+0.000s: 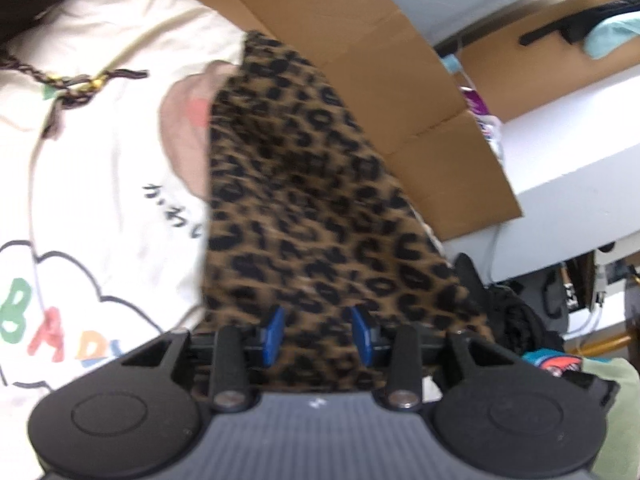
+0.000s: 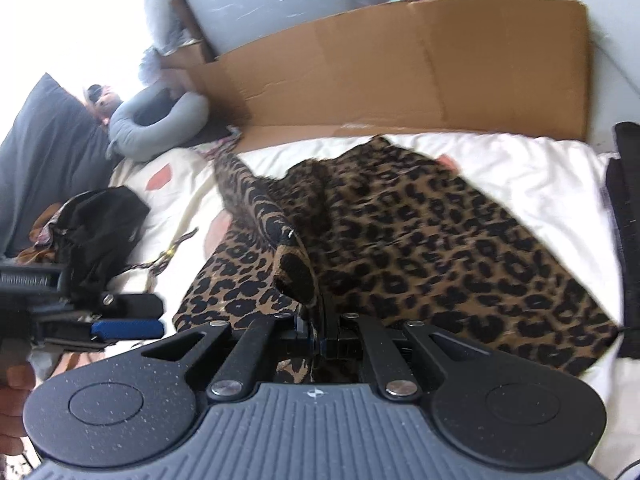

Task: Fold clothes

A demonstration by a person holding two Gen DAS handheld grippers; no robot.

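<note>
right tool [image 2: 320, 334] is pinched tight on a leopard-print garment [image 2: 400, 232] fold; left tool [image 1: 318, 334] sits partly open, fabric between its pads [image 1: 274, 334], not gripped.

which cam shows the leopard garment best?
Right wrist: the leopard garment lies spread on the white bedding, with a fold pinched in the right gripper. Left wrist shows only a blurred close-up strip running under the open left gripper.

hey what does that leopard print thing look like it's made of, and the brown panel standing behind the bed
The leopard print garment looks like a soft, matte knit or fleece: it drapes in loose folds and its spots have fuzzy edges, though blur leaves the weave unclear. The brown panel looks like plain corrugated cardboard: flat, dull tan, with straight fold creases and a raw cut edge.
</note>
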